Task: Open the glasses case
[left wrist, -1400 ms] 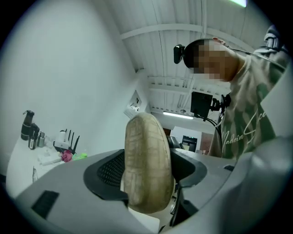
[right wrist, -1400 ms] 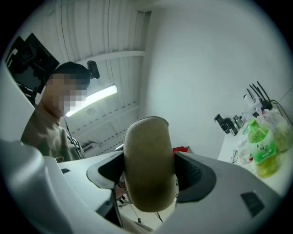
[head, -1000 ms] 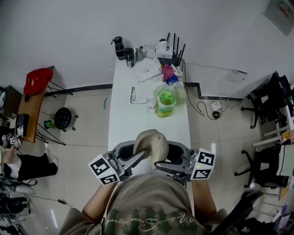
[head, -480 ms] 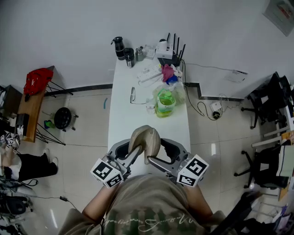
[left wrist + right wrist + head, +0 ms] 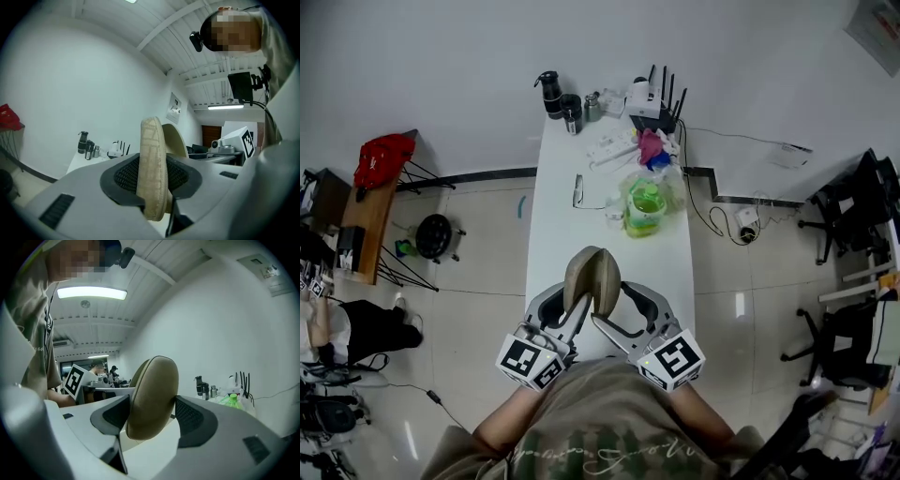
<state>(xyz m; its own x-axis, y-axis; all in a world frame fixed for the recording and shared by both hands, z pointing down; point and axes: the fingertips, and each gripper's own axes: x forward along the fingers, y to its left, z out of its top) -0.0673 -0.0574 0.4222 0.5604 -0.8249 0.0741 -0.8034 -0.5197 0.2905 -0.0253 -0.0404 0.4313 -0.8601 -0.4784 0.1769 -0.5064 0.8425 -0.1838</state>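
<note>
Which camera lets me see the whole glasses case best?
The head view: the glasses case shows whole there, with both halves parted. The left gripper view shows only one woven half, edge-on. The right gripper view shows only one smooth, rounded half.

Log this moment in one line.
glasses case: partly open | left tongs: clamped on textured half | right tongs: just closed further on smooth half

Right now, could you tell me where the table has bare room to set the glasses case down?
Bare table runs from the glasses case to the glasses and green bottle; beyond, toward the router, it's crowded.
</note>
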